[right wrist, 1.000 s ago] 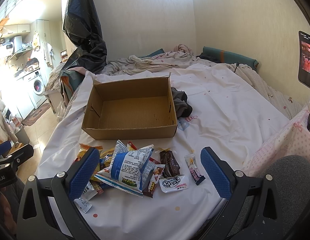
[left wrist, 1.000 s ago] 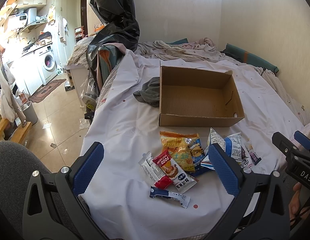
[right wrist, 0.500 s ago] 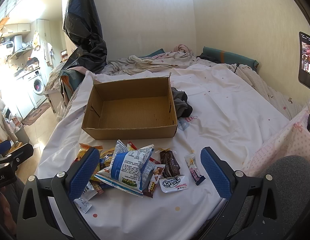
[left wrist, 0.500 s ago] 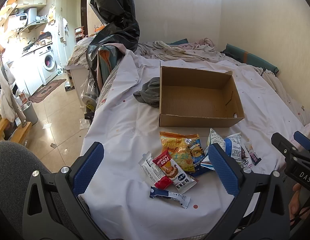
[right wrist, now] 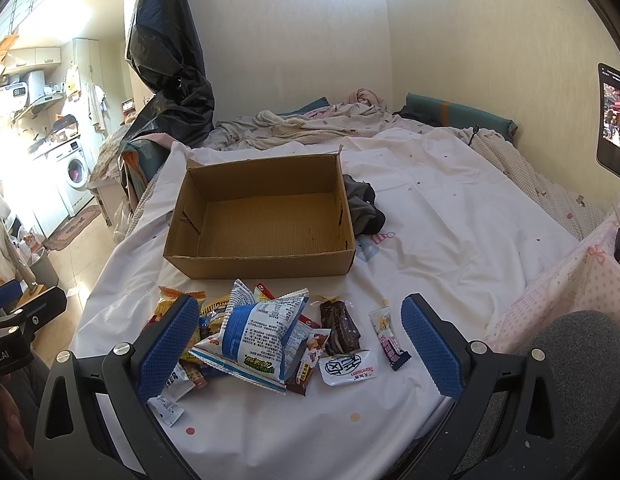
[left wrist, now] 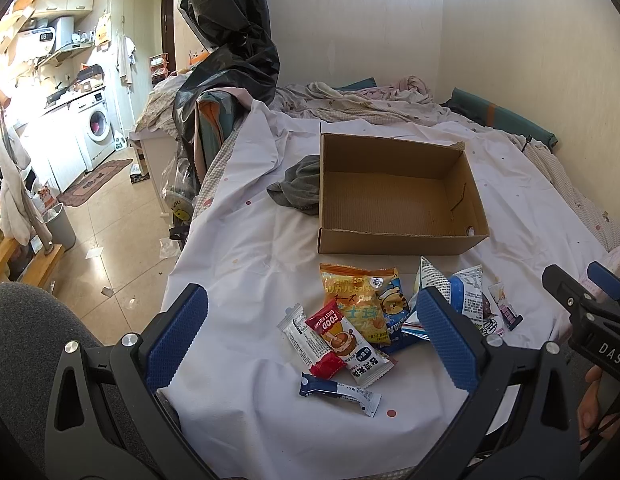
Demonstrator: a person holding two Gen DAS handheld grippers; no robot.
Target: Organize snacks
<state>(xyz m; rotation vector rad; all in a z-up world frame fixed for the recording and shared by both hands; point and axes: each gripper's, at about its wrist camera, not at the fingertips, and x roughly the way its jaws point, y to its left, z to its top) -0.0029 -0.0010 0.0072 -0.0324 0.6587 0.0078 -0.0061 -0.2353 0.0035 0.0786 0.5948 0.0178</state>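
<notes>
You are looking at a box [left wrist: 397,196] lying open on the sheet [left wrist: 246,256], with a cloth [left wrist: 300,186] touching its left wall in the left view. The snacks [right wrist: 266,336] are lying in a heap just in front of the box, several overlapping. A bag [right wrist: 256,338] is sitting on top of the heap, and a bar [left wrist: 339,389] is lying nearest you, apart from the rest. Behind the box, bedding [left wrist: 361,96] is bunching against the wall, possibly over a pillow.
</notes>
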